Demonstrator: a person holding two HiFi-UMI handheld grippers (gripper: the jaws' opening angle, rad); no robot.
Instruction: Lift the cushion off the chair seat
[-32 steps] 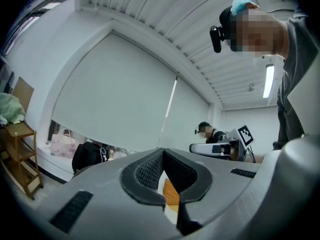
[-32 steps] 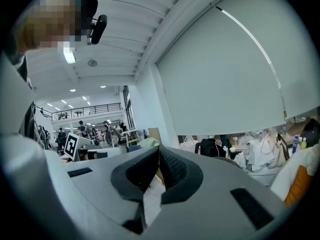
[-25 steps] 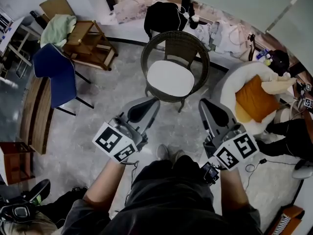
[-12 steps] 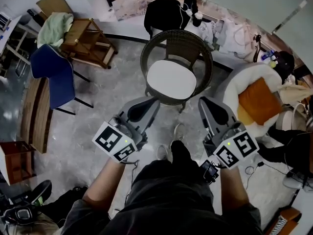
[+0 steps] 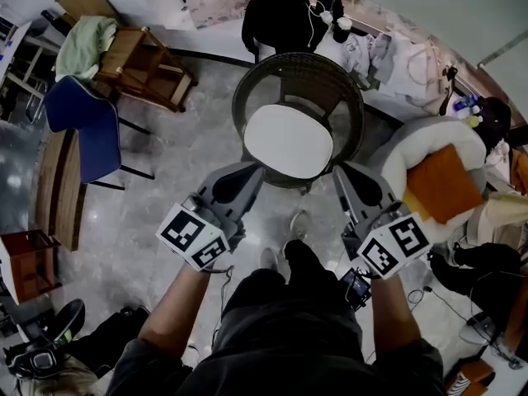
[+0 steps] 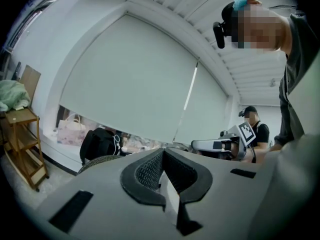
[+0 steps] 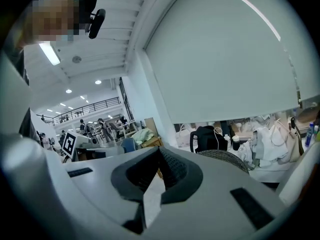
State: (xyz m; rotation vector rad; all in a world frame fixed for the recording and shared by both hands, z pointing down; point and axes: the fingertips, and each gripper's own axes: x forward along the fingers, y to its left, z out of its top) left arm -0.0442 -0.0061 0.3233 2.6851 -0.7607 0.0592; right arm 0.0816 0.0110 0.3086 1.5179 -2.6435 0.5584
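A white round cushion (image 5: 289,141) lies on the seat of a dark wicker chair (image 5: 299,77) in the middle of the head view. My left gripper (image 5: 254,169) is shut and empty, its tip just short of the chair's front left rim. The right gripper (image 5: 341,172) is shut and empty too, close to the front right rim. Neither touches the cushion. In the left gripper view only the chair's wicker back (image 6: 100,161) peeks over the shut jaws. The right gripper view shows the chair back (image 7: 225,156) the same way.
A white armchair (image 5: 412,143) with an orange cushion (image 5: 441,184) stands right of the wicker chair. A blue chair (image 5: 87,126) and a wooden rack (image 5: 144,60) are at the left. A black bag (image 5: 285,19) and clothes lie behind. My feet (image 5: 285,254) stand before the chair.
Both grippers have moved forward toward the wicker chair, which now sits larger and closer in the head view. Their jaws stayed shut.
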